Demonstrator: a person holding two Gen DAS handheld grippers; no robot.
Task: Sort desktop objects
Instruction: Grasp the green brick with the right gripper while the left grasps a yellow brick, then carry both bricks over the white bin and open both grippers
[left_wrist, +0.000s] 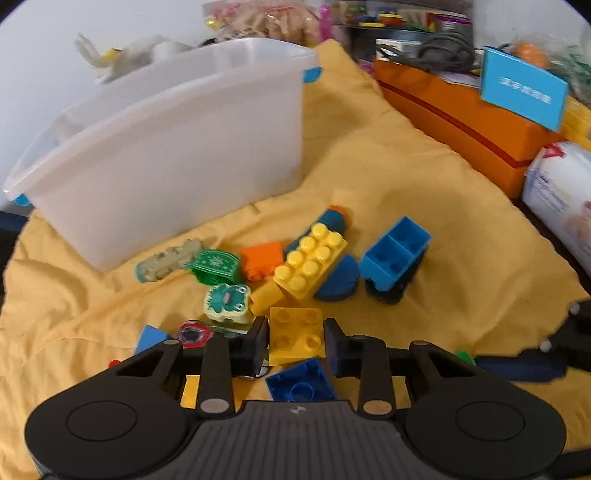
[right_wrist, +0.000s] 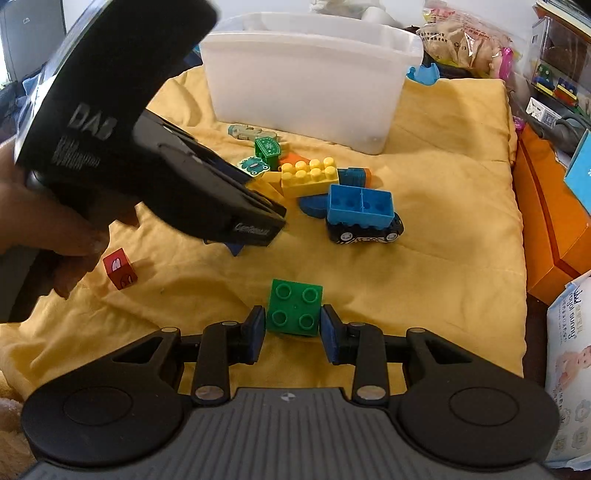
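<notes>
My left gripper (left_wrist: 295, 341) has its jaws either side of a small yellow four-stud brick (left_wrist: 295, 334), close to its sides on the yellow cloth. My right gripper (right_wrist: 293, 326) has its jaws around a green four-stud brick (right_wrist: 294, 307), pads close to its sides. A pile of toys lies ahead: a long yellow brick (left_wrist: 309, 260), a blue brick on a toy car (right_wrist: 360, 212), an orange brick (left_wrist: 260, 260), a green piece (left_wrist: 213, 266) and a frog tile (left_wrist: 226, 301). A translucent white bin (left_wrist: 166, 155) stands behind the pile. The left gripper body (right_wrist: 147, 147) fills the left of the right wrist view.
A red cube (right_wrist: 120, 273) lies at the left on the cloth. A dark blue brick (left_wrist: 301, 380) lies under the left gripper. An orange box (left_wrist: 461, 122) and a wipes pack (right_wrist: 569, 369) border the right side. Snack bags and clutter sit at the back.
</notes>
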